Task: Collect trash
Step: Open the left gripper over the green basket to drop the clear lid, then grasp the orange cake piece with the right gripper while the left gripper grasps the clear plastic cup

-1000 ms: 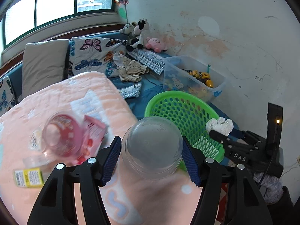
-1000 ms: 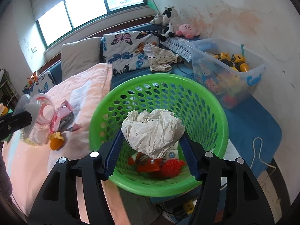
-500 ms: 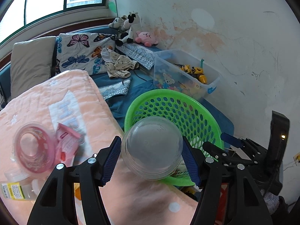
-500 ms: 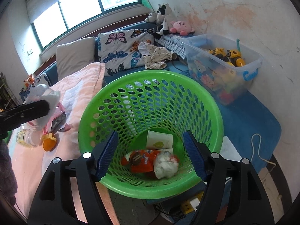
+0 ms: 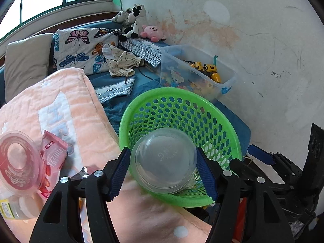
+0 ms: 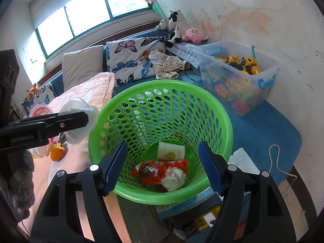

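Note:
My left gripper (image 5: pixel 163 172) is shut on a clear plastic dome cup (image 5: pixel 164 160) and holds it over the near rim of the green basket (image 5: pixel 202 109). In the right wrist view the cup (image 6: pixel 81 117) sits at the basket's left rim. My right gripper (image 6: pixel 163 168) is open and empty above the green basket (image 6: pixel 160 89). Inside lie a crumpled white paper ball (image 6: pixel 174 179), an orange wrapper (image 6: pixel 150 171) and a paper cup (image 6: pixel 171 150).
On the pink blanket (image 5: pixel 60 105) lie a pink tub (image 5: pixel 17 162), a pink packet (image 5: pixel 53 151) and a small labelled bottle (image 5: pixel 12 208). An orange piece (image 6: pixel 56 154) lies by the basket. A clear toy bin (image 6: pixel 237 73) stands behind it. Cushions and plush toys (image 6: pixel 176 28) line the back.
My right gripper opened and the paper ball dropped into the basket. My left gripper carried the clear cup right, from over the blanket to over the basket's rim.

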Tool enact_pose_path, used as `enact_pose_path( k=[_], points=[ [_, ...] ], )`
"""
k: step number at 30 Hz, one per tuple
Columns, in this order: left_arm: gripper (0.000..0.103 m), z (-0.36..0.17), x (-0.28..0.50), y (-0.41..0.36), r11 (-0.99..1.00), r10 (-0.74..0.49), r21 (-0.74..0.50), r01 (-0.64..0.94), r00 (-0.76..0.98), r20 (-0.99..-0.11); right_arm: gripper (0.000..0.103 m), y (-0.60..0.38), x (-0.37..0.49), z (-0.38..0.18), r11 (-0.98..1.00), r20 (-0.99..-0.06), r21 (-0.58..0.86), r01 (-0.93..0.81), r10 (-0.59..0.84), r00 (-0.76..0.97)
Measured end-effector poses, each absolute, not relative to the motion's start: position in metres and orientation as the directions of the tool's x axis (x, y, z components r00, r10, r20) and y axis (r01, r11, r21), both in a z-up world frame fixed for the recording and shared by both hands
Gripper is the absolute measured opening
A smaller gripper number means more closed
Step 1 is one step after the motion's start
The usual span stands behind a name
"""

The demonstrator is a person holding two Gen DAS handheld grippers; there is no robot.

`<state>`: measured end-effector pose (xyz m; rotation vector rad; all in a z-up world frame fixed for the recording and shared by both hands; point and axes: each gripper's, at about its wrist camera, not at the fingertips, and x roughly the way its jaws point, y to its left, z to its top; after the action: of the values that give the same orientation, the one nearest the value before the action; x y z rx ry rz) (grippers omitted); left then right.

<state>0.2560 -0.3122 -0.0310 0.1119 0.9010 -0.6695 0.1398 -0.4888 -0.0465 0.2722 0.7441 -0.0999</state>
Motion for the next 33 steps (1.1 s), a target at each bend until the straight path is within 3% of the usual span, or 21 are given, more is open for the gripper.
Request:
enact_pose_path(
  k=[4,18,33],
  points=[
    [0.071,-0.031,0.255,-0.312,0.786,-0.503,-0.190,0.589,0.429,-0.751,0.072,-0.488,0.138,-0.046,0.960,-0.680,0.210,0.186,0.007,0.734],
    [0.071,-0.013,0.227,-0.254,0.816,-0.479,-0.163,0.554,0.490,-0.728,0.072,-0.456,0.125,-0.034,0.967,-0.662,0.225,0.124,0.058,0.747],
    [0.078,-0.009,0.208,-0.133,0.902,-0.343,-0.076,0.425,0.598,-0.725,0.073,-0.393,0.131,-0.019,0.975,-0.649,0.221,-0.016,0.159,0.744]
  ],
)
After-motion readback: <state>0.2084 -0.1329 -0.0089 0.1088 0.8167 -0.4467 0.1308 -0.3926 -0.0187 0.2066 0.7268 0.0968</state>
